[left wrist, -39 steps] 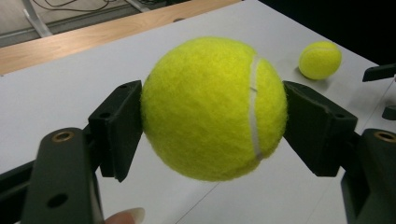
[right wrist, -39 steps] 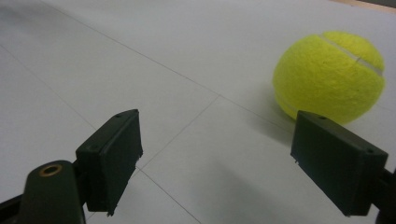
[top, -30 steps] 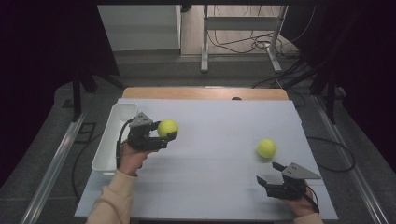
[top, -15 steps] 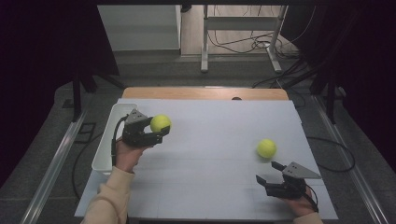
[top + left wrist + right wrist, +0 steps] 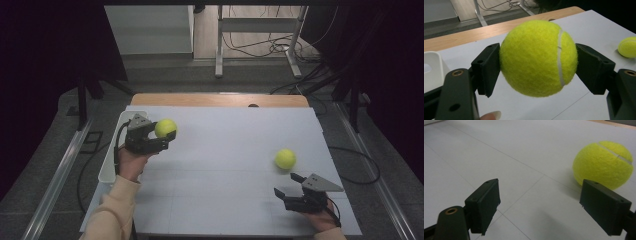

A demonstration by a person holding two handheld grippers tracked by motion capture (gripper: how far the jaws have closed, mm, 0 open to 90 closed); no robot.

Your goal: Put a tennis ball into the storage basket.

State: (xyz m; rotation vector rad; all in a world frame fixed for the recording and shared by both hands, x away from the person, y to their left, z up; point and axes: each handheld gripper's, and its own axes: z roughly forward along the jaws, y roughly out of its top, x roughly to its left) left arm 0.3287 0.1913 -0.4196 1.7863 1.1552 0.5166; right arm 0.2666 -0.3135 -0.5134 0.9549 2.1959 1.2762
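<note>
My left gripper is shut on a yellow tennis ball and holds it above the white table's left side, next to the white tray. The left gripper view has this ball squeezed between both black pads. A second tennis ball rests on the table at the right. My right gripper sits low near the front right edge, open, with nothing between its fingers. Just beyond its right pad, the right gripper view has that ball lying on the table.
A white tray stands along the table's left edge. A wooden strip runs along the far edge. Beyond it are table legs and cables on the floor. A bare white surface stretches between the two grippers.
My left gripper has carried its ball left and slightly farther back, toward the tray. The right gripper and the second ball have stayed in place.
</note>
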